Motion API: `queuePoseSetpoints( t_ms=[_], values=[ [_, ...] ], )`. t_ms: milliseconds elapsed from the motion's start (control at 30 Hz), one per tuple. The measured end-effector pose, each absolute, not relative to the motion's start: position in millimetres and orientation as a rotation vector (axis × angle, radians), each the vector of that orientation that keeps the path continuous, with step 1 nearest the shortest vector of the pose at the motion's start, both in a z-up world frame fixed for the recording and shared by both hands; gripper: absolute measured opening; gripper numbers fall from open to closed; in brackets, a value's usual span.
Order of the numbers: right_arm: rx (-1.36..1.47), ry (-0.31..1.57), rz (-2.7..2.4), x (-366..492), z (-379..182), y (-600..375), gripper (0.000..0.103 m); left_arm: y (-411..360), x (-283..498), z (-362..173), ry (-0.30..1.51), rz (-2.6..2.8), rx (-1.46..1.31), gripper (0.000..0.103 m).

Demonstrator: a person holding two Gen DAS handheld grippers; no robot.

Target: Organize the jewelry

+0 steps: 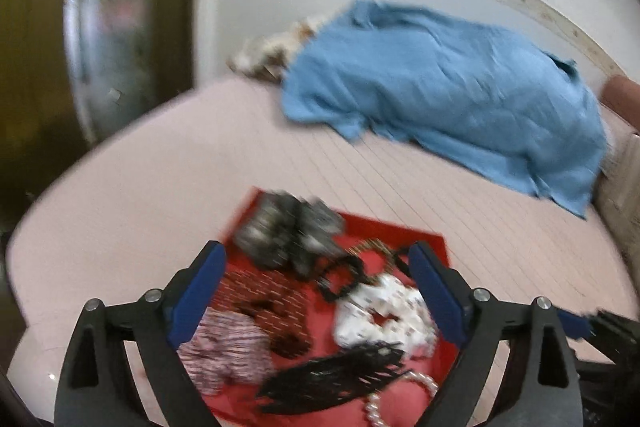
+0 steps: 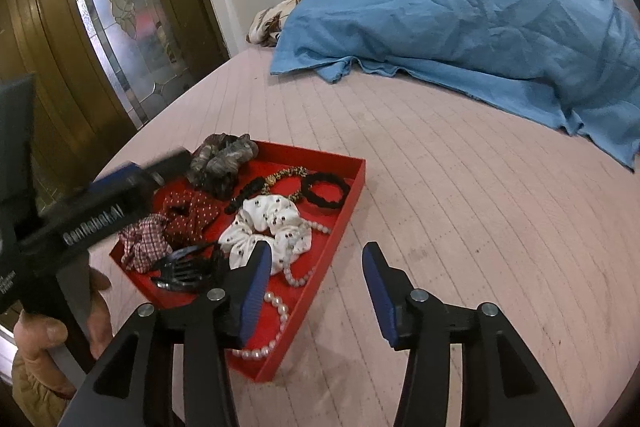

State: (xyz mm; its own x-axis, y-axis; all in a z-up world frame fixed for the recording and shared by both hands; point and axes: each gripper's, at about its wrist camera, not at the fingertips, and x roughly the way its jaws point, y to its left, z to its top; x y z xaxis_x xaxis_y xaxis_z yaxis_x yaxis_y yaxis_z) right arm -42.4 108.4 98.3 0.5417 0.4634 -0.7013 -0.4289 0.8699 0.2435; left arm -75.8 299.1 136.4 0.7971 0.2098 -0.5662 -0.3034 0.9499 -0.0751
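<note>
Two wide-jawed, down-tilted grippers, left gripper (image 1: pixel 314 291) and right gripper (image 2: pixel 318 291), over red tray (image 2: pixel 352 183).

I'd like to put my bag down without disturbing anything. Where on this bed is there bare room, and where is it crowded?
The pink sheet lies bare in a broad strip between the red tray and the blue blanket, and also to the right of the tray. The tray itself is crowded with scrunchies, a black hair claw and a pearl strand. The blanket fills the far end.
</note>
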Motion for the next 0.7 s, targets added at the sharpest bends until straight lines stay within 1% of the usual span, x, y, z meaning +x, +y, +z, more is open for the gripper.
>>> queuePoseSetpoints(
  t_ms=[100, 200, 367, 567, 700],
  values=[
    [0.05, 0.839, 0.523, -50.6, 98.5, 103.2, 0.052, 290.6, -90.6, 144.7, 0.5, 0.39, -0.093, 0.101],
    [0.044, 0.811, 0.5, -60.8, 101.9, 97.7, 0.053, 283.5, -104.2, 150.8, 0.447, 0.459, -0.026, 0.102],
    [0.026, 0.741, 0.472, -82.6, 110.3, 88.3, 0.065, 274.5, -129.1, 159.3, 0.379, 0.495, 0.009, 0.103],
    [-0.007, 0.685, 0.44, -105.2, 110.3, 80.2, 0.069, 261.6, -147.4, 146.8, 0.456, 0.447, -0.029, 0.103],
    [-0.02, 0.66, 0.428, -117.6, 106.3, 75.9, 0.072, 255.2, -167.6, 141.3, 0.475, 0.446, -0.054, 0.103]
  ],
)
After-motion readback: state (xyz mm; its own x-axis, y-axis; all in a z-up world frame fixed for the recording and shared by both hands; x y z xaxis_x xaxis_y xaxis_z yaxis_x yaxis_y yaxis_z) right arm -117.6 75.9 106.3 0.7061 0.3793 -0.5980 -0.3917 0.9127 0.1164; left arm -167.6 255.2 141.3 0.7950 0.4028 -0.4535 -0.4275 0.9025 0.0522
